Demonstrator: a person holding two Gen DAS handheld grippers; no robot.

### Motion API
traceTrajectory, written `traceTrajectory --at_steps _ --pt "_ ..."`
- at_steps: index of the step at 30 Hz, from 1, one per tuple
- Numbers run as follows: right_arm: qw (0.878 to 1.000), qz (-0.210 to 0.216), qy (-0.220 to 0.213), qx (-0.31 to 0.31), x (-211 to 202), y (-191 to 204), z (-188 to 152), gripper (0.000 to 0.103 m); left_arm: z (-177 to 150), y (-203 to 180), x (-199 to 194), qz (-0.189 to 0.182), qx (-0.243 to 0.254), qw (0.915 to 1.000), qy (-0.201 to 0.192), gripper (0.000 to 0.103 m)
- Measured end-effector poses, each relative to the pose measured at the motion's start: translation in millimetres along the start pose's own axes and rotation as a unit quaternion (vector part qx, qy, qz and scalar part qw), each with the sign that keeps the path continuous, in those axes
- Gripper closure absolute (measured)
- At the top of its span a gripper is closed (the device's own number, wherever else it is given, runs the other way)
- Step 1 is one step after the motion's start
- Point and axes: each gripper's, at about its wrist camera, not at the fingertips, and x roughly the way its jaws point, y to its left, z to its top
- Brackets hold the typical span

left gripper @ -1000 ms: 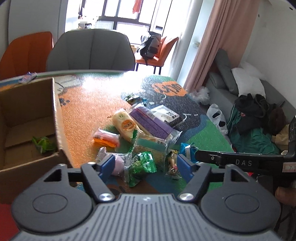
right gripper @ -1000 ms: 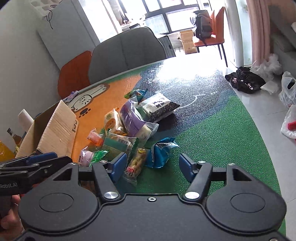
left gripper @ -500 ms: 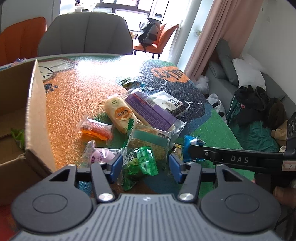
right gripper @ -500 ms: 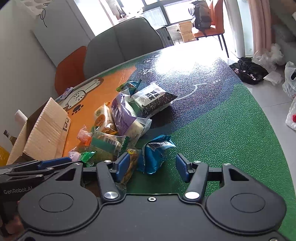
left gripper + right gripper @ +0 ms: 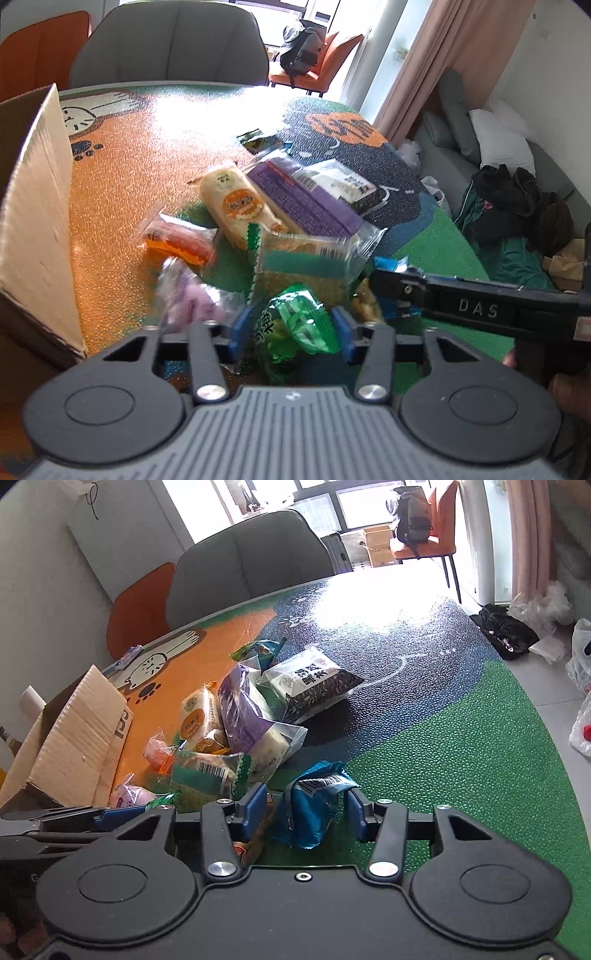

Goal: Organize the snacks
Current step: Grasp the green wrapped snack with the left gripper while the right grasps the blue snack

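Snacks littered the patterned tabletop [image 5: 443,738]; the left hand-held gripper [image 5: 291,332] was closing around a green packet [image 5: 301,323], the right hand-held gripper [image 5: 304,806] around a blue packet [image 5: 310,805], pads not yet pressing.

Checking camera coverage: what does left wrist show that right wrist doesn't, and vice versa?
Left wrist only: green candy packet between the closing jaws of the left gripper, plus the sofa with a white pillow.

Right wrist only: blue snack packet between the closing jaws of the right gripper, its barcode visible; brown box on the floor.

Both: cardboard box, purple bag, black-and-white rice packet, grey chair, backpack on the orange chair.
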Motion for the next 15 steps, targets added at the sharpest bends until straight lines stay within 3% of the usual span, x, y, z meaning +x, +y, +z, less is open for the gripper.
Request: traceTrajectory --at_steps 3,15 --pt "1.0 -0.001 0.001 0.003 -1.3 -2.3 0.2 0.072 -1.8 0.5 -0.9 -0.001 -0.002 1.0 0.002 0.076" --pt "1.0 0.005 -0.02 -0.004 -29.3 3.9 -4.7 0.074 -4.9 -10.5 -30.6 -0.002 0.007 0.9998 -0.017 0.077"
